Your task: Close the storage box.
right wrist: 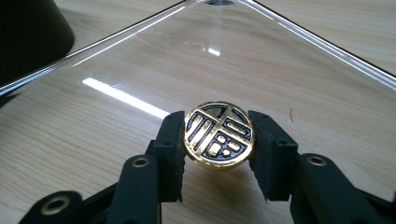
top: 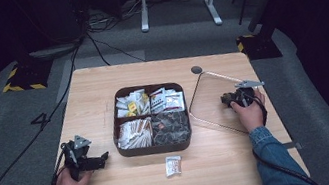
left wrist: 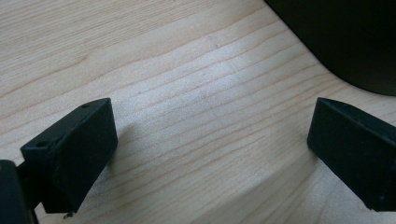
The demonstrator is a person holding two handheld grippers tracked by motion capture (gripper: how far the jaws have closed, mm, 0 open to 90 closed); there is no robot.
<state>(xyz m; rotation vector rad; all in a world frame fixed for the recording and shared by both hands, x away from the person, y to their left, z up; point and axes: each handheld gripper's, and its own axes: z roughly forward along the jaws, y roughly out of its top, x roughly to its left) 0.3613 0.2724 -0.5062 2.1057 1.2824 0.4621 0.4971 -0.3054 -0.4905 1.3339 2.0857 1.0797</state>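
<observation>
Closest to us in the right gripper view sits the knob [right wrist: 219, 135], a round gold and black disc, clamped between the two black jaws of the right claw [right wrist: 218, 156]. The jaws stand about half closed, their pads pressing on the knob's opposite sides. The knob belongs to a clear glass lid [right wrist: 299, 79], which lies flat on the desk [top: 91, 89] near its right edge, with the right claw [top: 228, 98] over its middle and our right hand [top: 249, 113] behind it. Left of the lid, in the middle of the desk, we see the dark box [top: 155, 147] of four compartments, full of packets. One small packet [top: 173, 165] lies apart, near the desk's front edge. By the front left corner our left claw [top: 104, 157] rests on the wood, its jaws wide apart and holding nothing, pointing at the box.
</observation>
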